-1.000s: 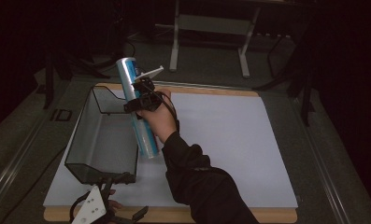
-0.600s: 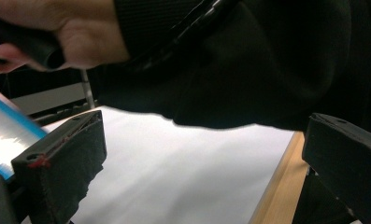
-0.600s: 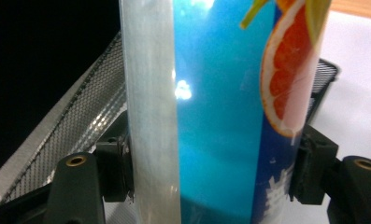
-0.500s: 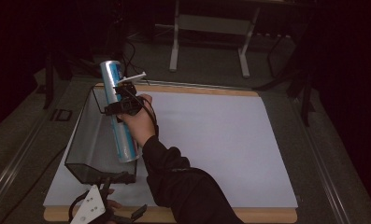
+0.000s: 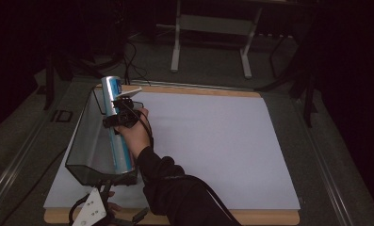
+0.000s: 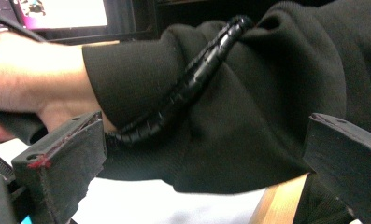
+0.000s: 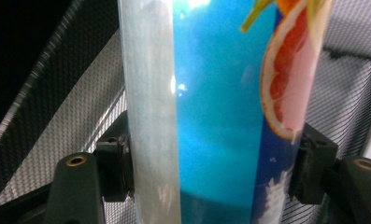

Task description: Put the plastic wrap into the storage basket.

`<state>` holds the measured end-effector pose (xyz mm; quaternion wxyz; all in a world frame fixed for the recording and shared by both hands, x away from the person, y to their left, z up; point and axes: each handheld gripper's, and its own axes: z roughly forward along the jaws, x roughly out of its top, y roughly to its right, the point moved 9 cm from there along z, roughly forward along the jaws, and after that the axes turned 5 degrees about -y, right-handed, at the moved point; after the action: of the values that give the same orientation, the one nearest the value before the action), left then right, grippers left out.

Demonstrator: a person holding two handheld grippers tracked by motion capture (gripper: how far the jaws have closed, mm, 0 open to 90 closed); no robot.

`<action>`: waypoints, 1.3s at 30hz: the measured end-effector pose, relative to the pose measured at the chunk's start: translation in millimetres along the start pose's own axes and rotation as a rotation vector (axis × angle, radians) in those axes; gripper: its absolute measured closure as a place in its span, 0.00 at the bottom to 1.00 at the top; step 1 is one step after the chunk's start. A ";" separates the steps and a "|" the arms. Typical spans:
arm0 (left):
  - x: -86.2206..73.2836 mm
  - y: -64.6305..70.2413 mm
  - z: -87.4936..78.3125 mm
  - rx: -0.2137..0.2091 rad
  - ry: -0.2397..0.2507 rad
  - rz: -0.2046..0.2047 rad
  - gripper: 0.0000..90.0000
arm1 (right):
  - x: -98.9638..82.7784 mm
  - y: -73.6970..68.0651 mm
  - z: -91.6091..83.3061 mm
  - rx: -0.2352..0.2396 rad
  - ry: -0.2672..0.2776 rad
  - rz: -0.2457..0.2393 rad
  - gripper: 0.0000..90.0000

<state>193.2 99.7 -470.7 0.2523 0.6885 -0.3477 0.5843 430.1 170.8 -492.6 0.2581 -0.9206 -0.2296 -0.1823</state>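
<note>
The can (image 5: pixel 117 127) is tall and slim, blue and silver, with a pink citrus slice printed on it (image 7: pixel 286 88); in the high view it lies lengthwise over the mesh bin (image 5: pixel 83 155), silver top toward 12 o'clock, foot toward 6 near the bin's front wall. The right gripper (image 5: pixel 120 115) is clamped across the can's upper half, and in the right gripper view both pads press the can's sides (image 7: pixel 211 177). The right hand (image 5: pixel 134 134) sits at 4 o'clock of that grip, and the dark sleeve (image 5: pixel 175 188) runs back toward 5 o'clock. The bin stands at 9 o'clock on the white mat (image 5: pixel 208 146), its mesh walls close beside the can. The left gripper (image 5: pixel 97 212) rests at 7 o'clock by the table's near edge; its jaws stand wide apart, with nothing pressed between them, facing the sleeve and the right gripper's cable (image 6: pixel 192 79).
</note>
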 end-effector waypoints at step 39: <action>-0.4 0.8 1.7 -0.018 -0.005 -0.001 0.01 | -12.9 33.6 33.7 -0.087 -0.084 0.074 0.31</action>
<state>193.6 98.0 -471.4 0.2579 0.6878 -0.3532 0.5794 444.2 159.8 -538.6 0.2144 -0.9456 -0.1979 -0.1435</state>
